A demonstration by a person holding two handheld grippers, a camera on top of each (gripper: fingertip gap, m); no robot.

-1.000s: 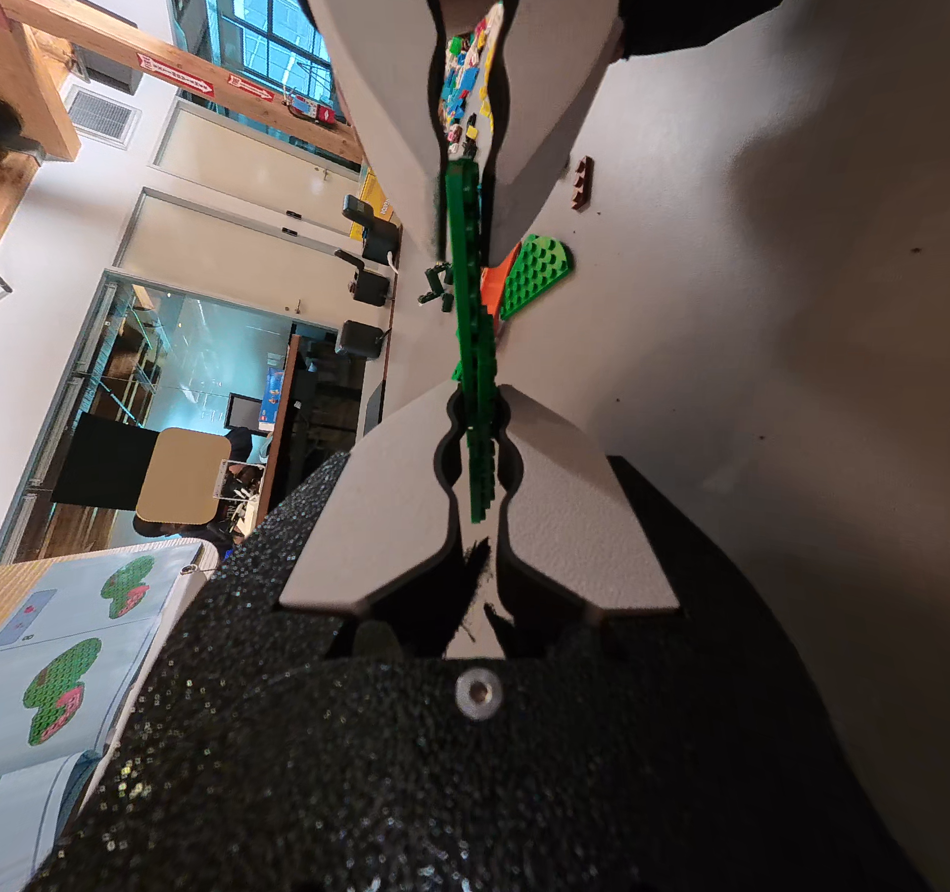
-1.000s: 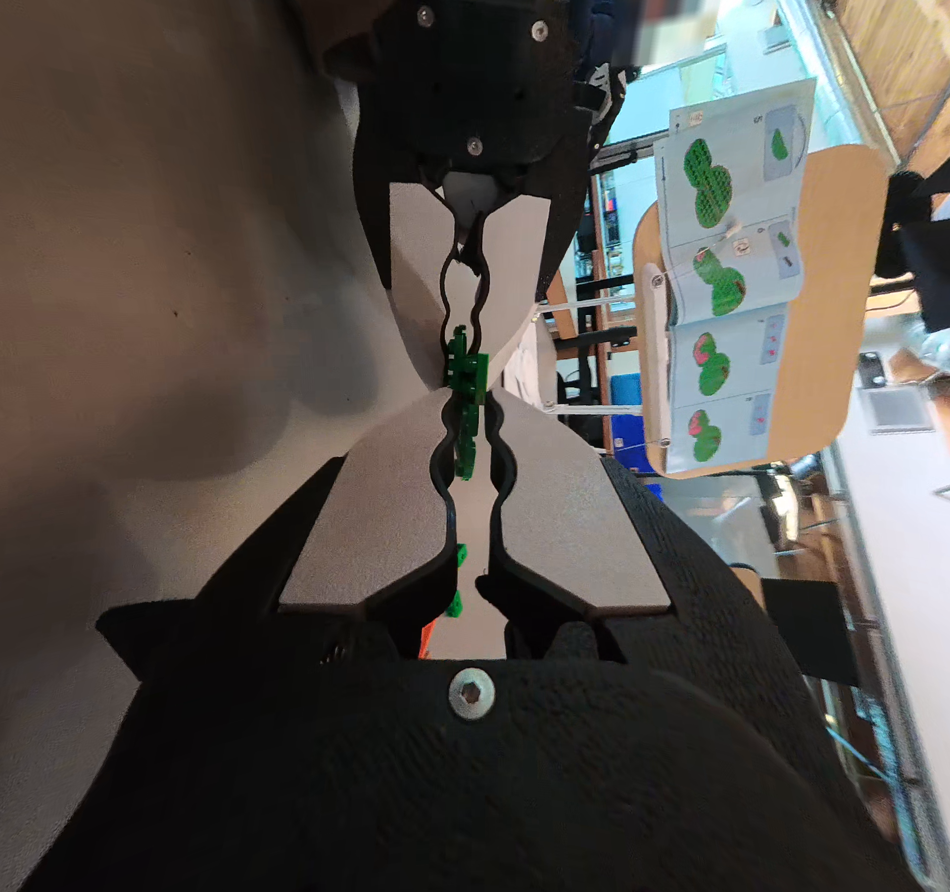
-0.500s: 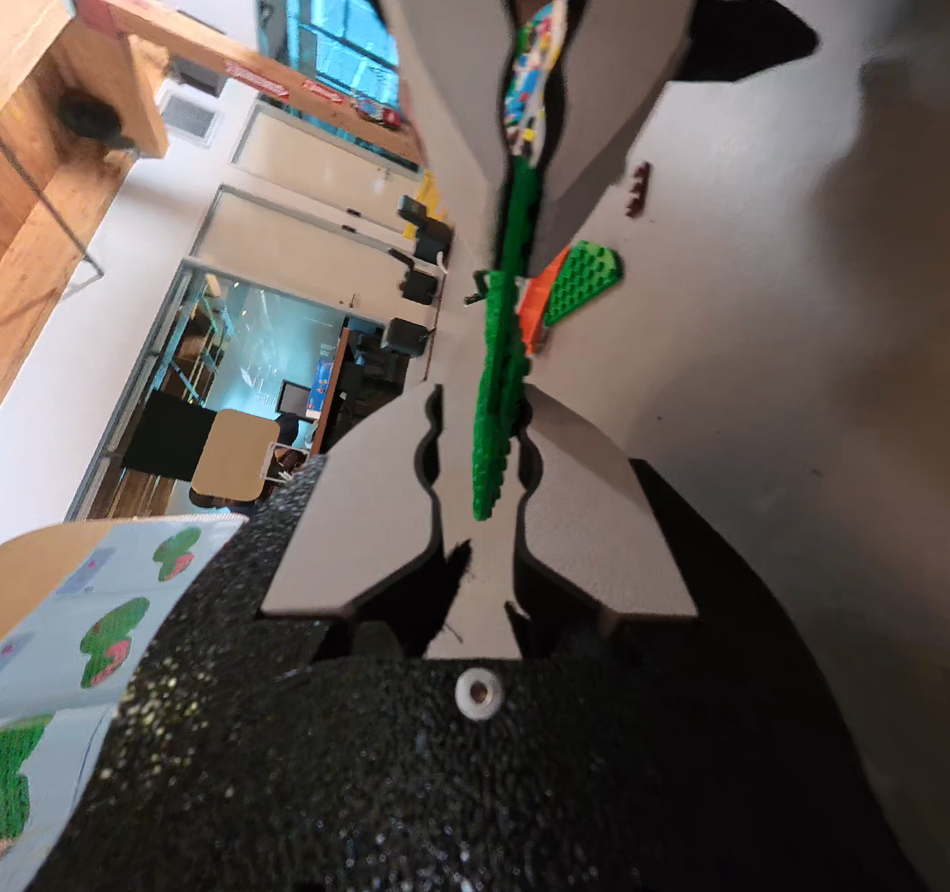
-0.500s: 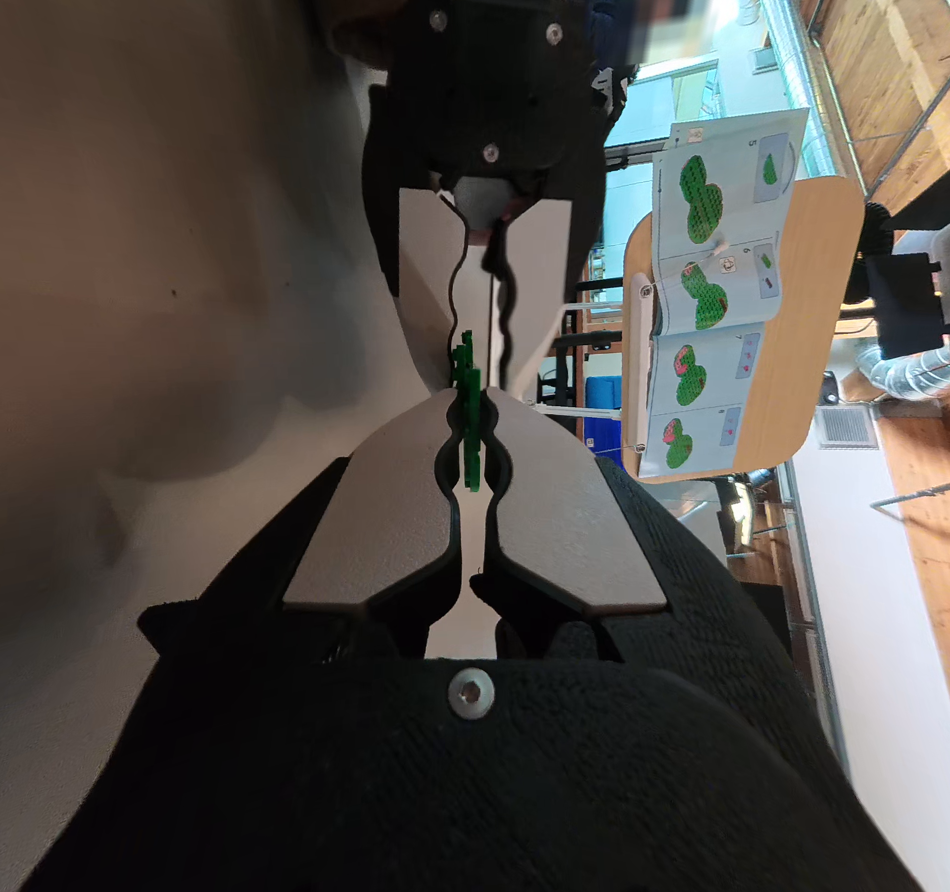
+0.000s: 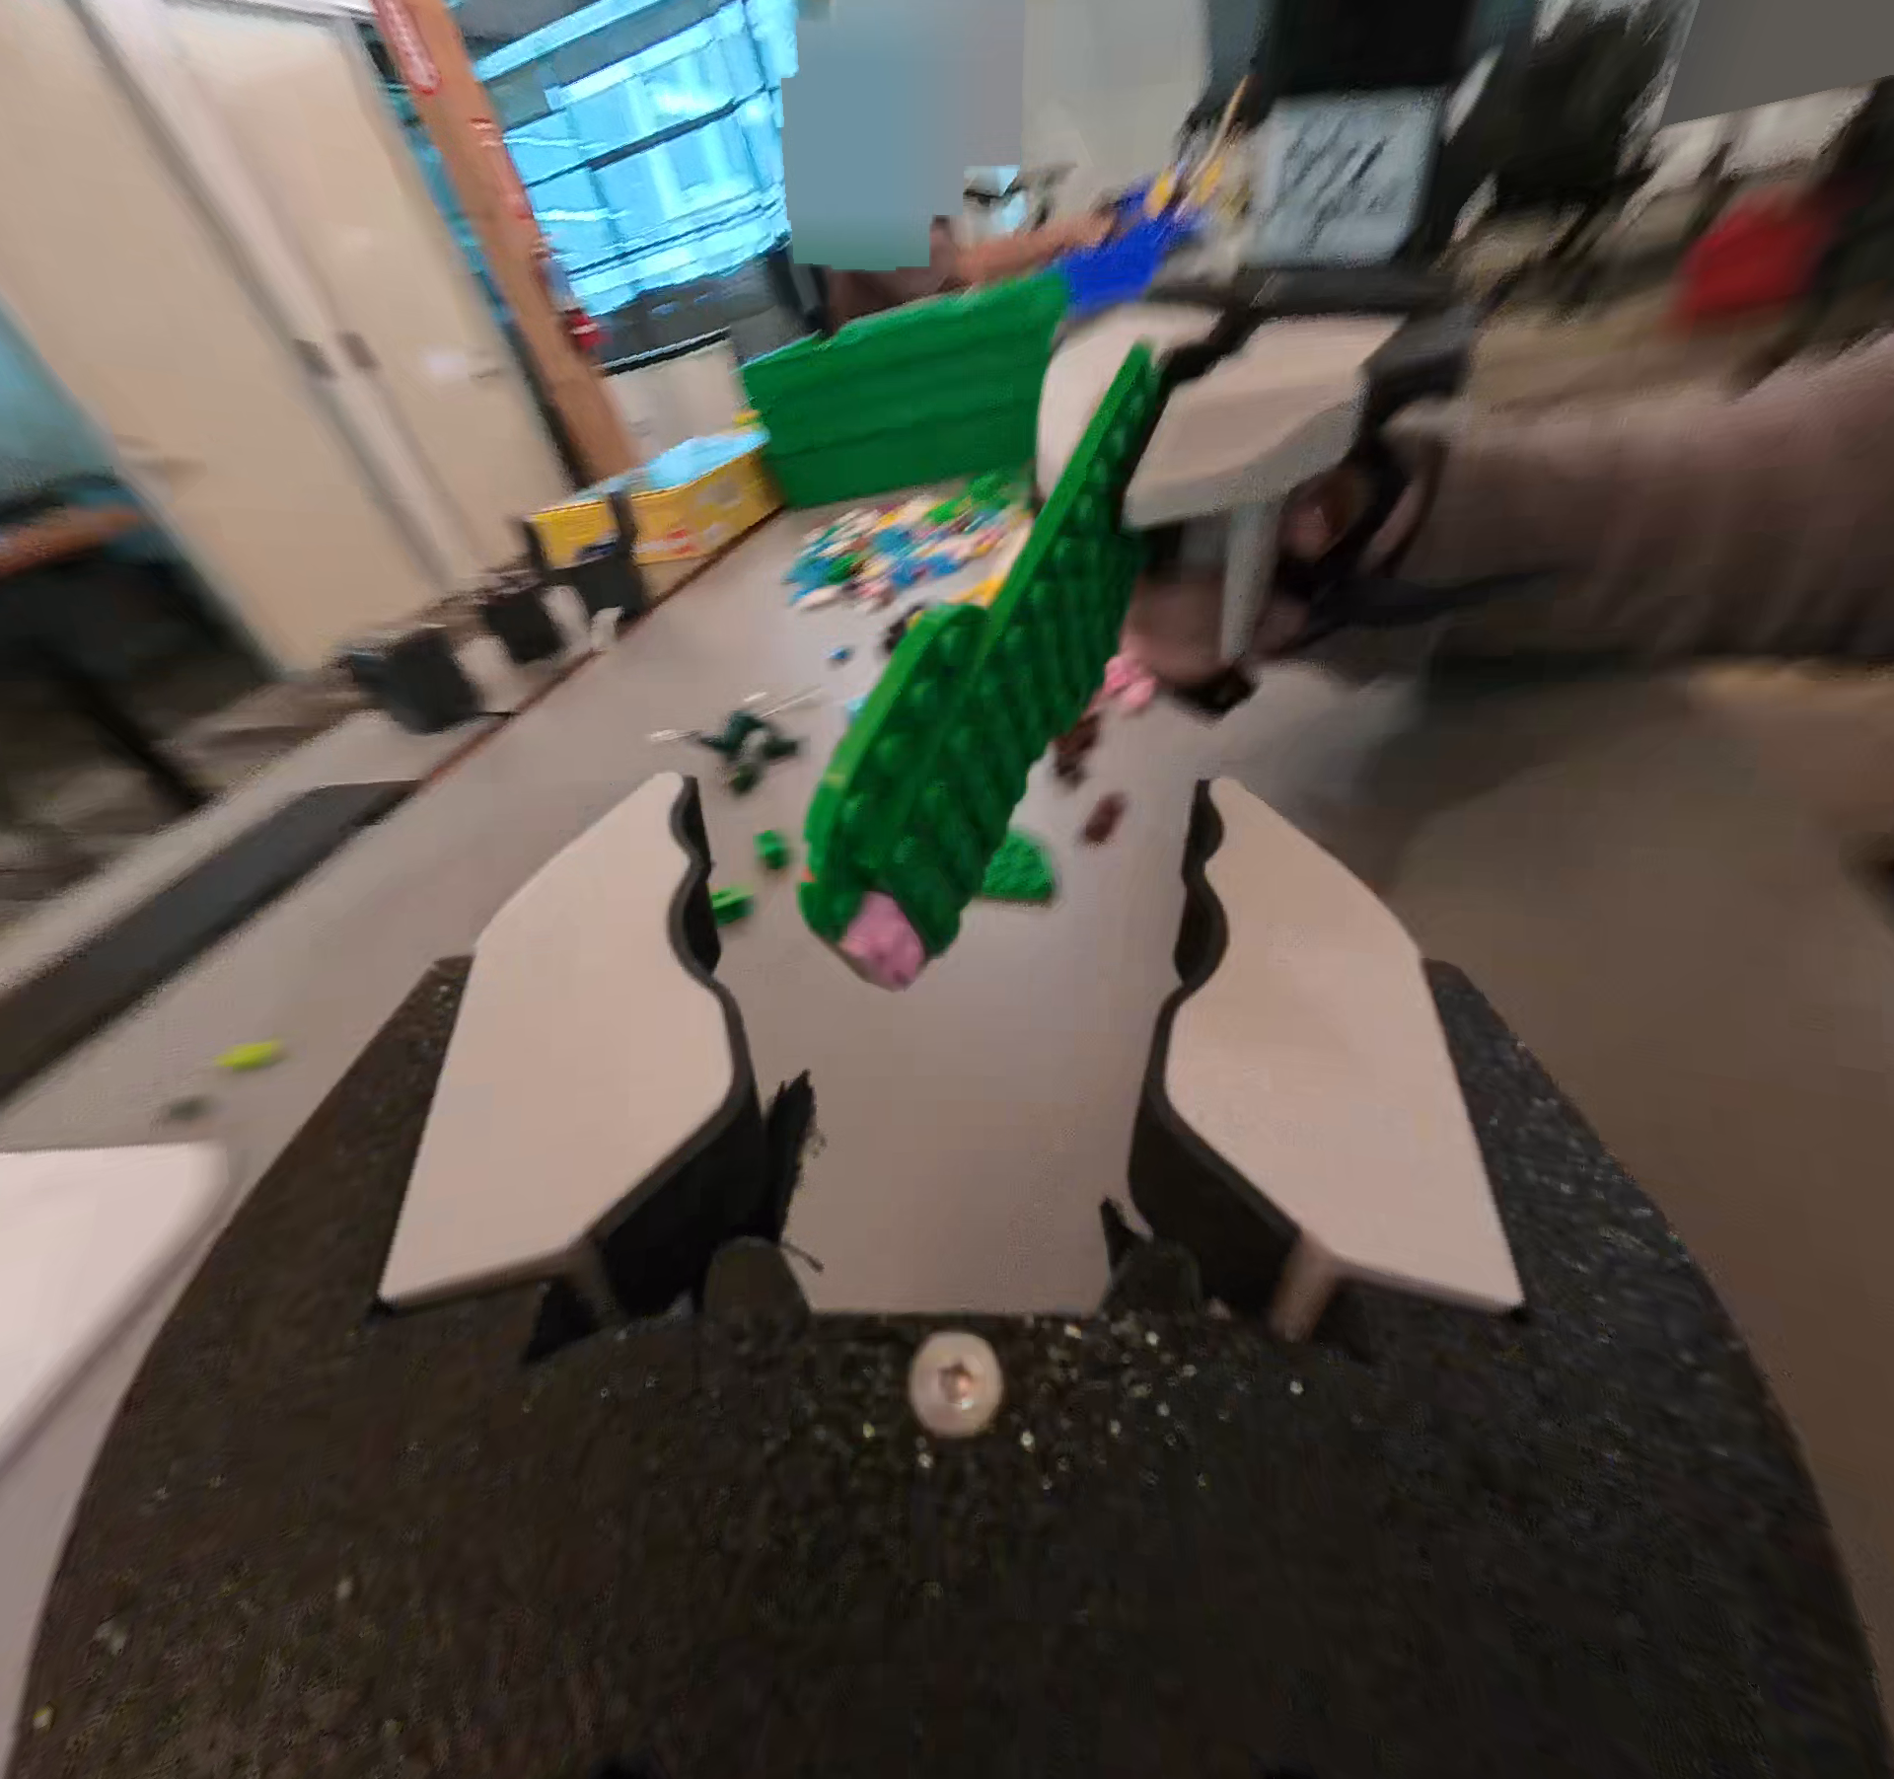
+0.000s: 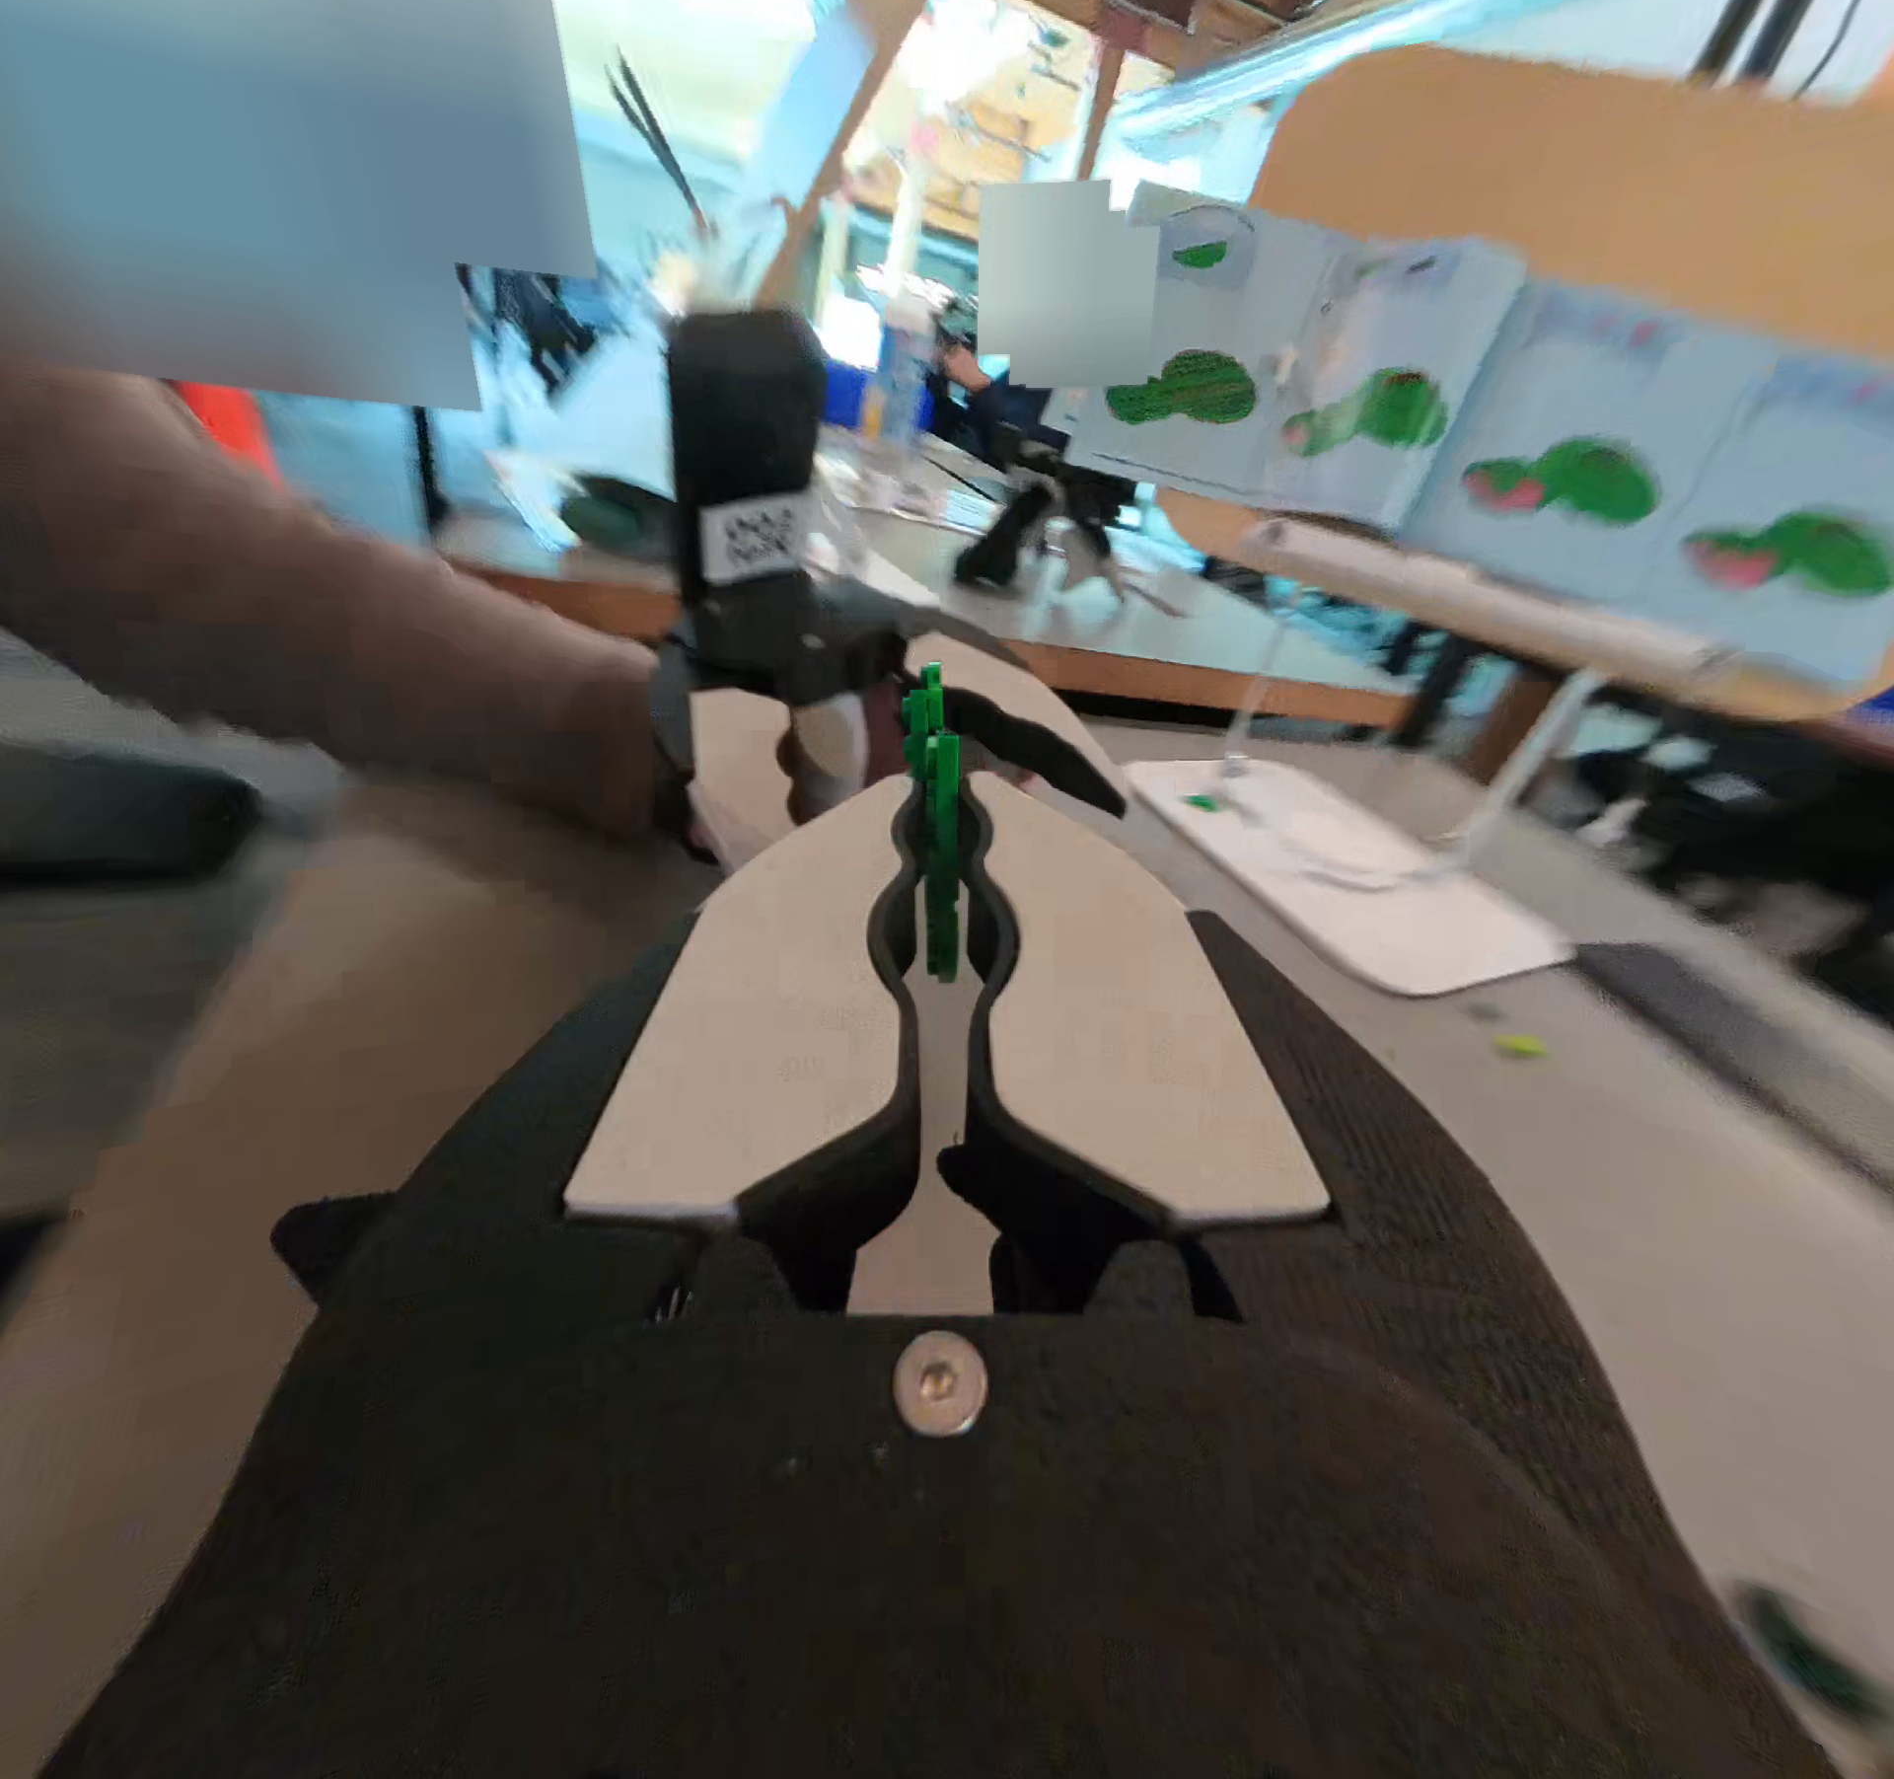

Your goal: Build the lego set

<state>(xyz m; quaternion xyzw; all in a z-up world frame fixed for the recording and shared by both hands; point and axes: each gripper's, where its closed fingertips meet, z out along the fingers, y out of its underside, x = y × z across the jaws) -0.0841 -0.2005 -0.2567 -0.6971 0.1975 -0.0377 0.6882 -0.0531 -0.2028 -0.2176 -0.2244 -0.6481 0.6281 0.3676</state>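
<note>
My right gripper (image 6: pixel 938 792) is shut on the edge of a green lego plate assembly (image 6: pixel 938 869), which shows edge-on between its jaws. In the left wrist view the assembly (image 5: pixel 974 705) hangs in the air, studs showing, with a pink piece (image 5: pixel 887 951) at its near end. The right gripper (image 5: pixel 1158 397) grips its far end. My left gripper (image 5: pixel 941 792) is open and empty, jaws wide apart just below the assembly's near end. The left gripper's black body (image 6: pixel 743 459) shows beyond the plate in the right wrist view.
An instruction booklet (image 6: pixel 1486 438) stands on a holder with a white base (image 6: pixel 1332 869). A pile of loose bricks (image 5: pixel 912 541), stacked green baseplates (image 5: pixel 902 407) and a yellow box (image 5: pixel 697 510) lie far back. A small green plate (image 5: pixel 1015 874) and loose green bricks (image 5: pixel 733 899) lie on the table.
My left gripper has let go of the green assembly and opened wide. Both grippers have turned from sideways to level. The right gripper still holds the assembly.
</note>
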